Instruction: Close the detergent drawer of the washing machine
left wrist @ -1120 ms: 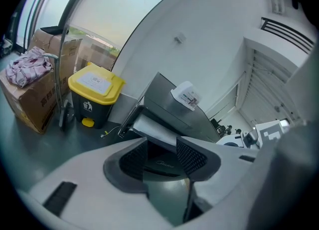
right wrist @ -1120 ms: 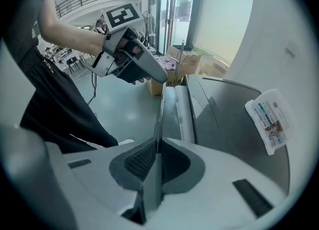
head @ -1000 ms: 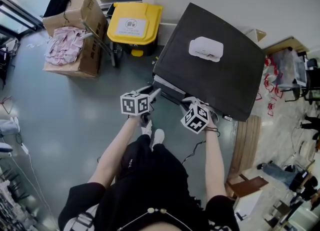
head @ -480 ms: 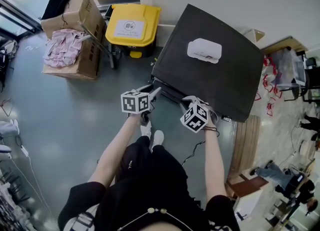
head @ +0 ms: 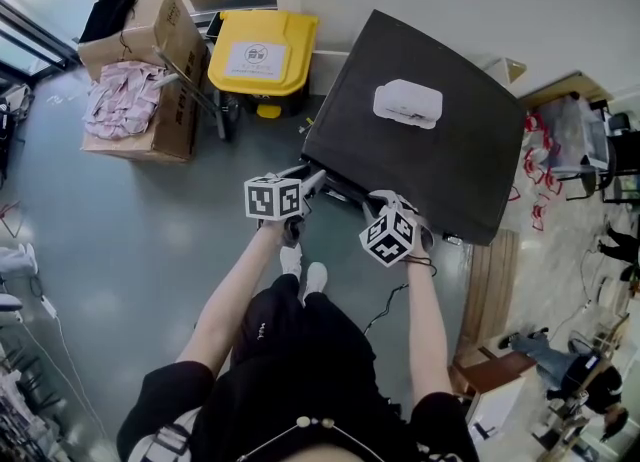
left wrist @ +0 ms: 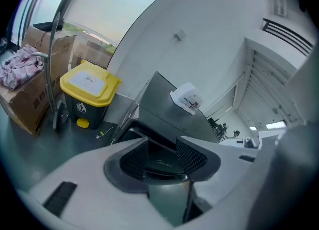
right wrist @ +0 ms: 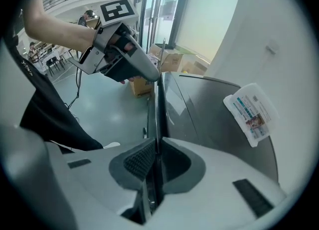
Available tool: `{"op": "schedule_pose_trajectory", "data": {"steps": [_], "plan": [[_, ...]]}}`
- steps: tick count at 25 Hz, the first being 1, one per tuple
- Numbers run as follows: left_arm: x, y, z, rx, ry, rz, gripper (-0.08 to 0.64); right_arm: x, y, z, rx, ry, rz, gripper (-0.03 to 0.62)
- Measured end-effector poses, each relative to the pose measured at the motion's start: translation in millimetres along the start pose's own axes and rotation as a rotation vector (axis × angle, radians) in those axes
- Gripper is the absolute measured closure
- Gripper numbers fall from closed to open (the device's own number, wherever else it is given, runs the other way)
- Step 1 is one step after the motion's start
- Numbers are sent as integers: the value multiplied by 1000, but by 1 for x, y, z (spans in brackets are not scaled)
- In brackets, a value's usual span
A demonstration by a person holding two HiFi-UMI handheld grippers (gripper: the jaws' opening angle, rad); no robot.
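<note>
Straddling detergent drawer (left wrist: 162,164), left fingers (left wrist: 192,155)

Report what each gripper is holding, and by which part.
Right gripper: jaws shut on the front top edge of the washing machine. Left gripper: jaws open around the front of the detergent drawer, apparently not clamped.

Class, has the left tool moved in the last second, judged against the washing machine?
Yes, slightly: the left tool has edged toward the washing machine.
</note>
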State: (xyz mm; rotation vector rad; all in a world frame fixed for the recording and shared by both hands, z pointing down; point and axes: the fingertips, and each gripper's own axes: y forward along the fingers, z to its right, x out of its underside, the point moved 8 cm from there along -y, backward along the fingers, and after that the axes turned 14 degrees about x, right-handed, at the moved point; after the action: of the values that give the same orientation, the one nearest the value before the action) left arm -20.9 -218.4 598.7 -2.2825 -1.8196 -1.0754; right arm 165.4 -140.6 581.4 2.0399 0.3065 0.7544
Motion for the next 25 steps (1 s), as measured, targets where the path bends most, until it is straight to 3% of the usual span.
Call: {"op": "schedule_pose_trajectory", "data": {"steps": [4, 7, 11, 14, 17, 22, 25], "plan": [[0, -1, 3, 0, -21, 5, 379, -2, -8, -6, 102, -32, 20, 545], [-2, -1, 3, 5, -22, -7, 379, -10, -16, -4, 199, -2, 65, 534], [-3, 0, 0, 18, -38, 10, 379, -13, -5, -4, 181, -69, 34, 417], [-4, 0, 2, 52, -59, 15, 379, -14, 2, -2, 182, -67, 25, 413], [-8, 3, 1, 74, -72, 40, 379, -13, 8, 5, 190, -2, 32, 405], [-42, 41, 40, 292, -17, 99, 385, -13, 13, 13, 183, 51, 29, 408], [-61, 52, 92, 429, 158, 77, 393, -17, 6, 10, 176, 61, 52, 439]]}}
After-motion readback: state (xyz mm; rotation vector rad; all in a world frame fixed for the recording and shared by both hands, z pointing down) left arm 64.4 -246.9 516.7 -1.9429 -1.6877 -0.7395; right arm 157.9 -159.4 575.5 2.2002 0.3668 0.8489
